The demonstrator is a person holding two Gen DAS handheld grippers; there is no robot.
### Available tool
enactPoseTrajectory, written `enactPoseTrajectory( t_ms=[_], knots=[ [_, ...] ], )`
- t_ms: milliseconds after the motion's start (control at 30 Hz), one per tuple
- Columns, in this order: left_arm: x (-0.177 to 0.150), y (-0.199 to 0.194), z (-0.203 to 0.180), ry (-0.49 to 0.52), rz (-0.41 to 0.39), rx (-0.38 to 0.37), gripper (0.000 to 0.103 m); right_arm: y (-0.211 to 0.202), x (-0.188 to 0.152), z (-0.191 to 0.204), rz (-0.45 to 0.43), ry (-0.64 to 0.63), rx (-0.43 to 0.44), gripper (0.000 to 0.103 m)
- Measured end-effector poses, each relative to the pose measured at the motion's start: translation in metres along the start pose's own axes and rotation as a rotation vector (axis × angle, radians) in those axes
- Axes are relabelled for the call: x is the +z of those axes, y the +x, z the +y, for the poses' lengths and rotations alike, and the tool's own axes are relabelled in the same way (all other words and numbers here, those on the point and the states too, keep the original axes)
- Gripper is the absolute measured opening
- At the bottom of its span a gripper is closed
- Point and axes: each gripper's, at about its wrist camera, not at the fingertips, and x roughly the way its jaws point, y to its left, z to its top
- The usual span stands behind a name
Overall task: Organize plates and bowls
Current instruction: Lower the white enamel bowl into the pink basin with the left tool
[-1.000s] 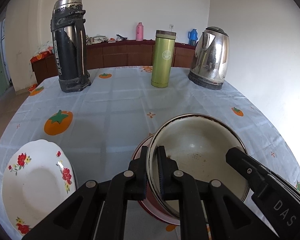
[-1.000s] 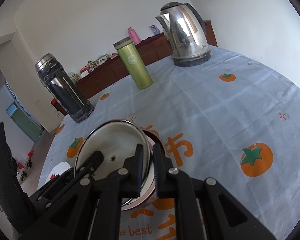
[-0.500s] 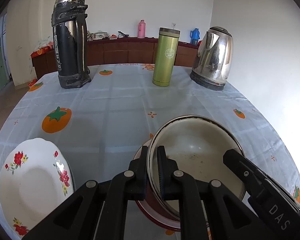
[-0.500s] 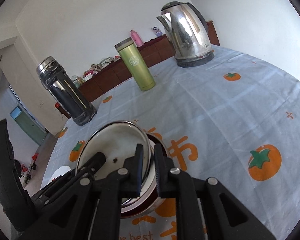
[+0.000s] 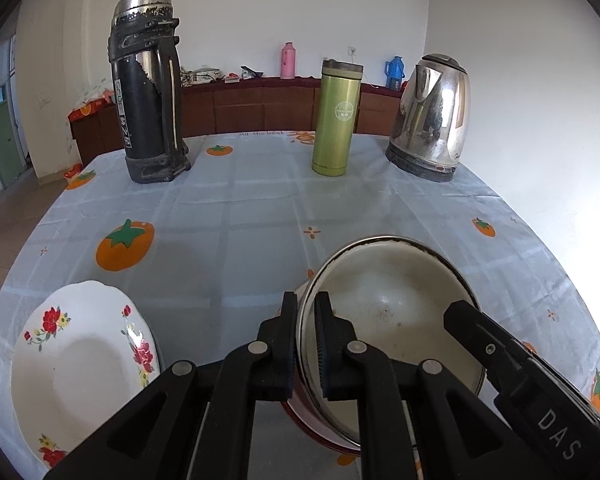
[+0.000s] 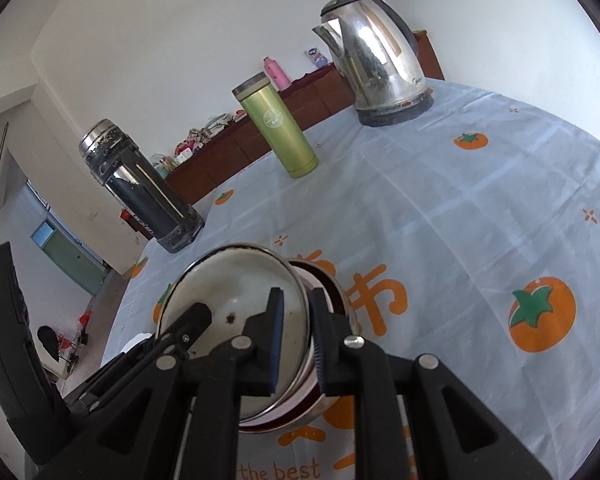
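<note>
left wrist: round, seemingly enamel bowl

Two black two-finger grippers, the left gripper and the right gripper. One cream enamel bowl, one dark red bowl, one white flowered plate. One black thermos, one green tumbler, one steel kettle.

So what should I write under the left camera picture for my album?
Both grippers, left and right, grip a metal bowl over a red bowl, beside a flowered plate.
</note>
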Motion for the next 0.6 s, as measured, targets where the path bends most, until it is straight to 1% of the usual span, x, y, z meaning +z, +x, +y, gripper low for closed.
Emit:
enactPoseTrajectory(
  t_ms=[600],
  knots=[
    [-0.001, -0.005, -0.0001, -0.004, -0.011, 0.007, 0.01, -0.0065, -0.0012, 0.0021, -0.02, -0.01, 0.003, 0.015]
  ],
)
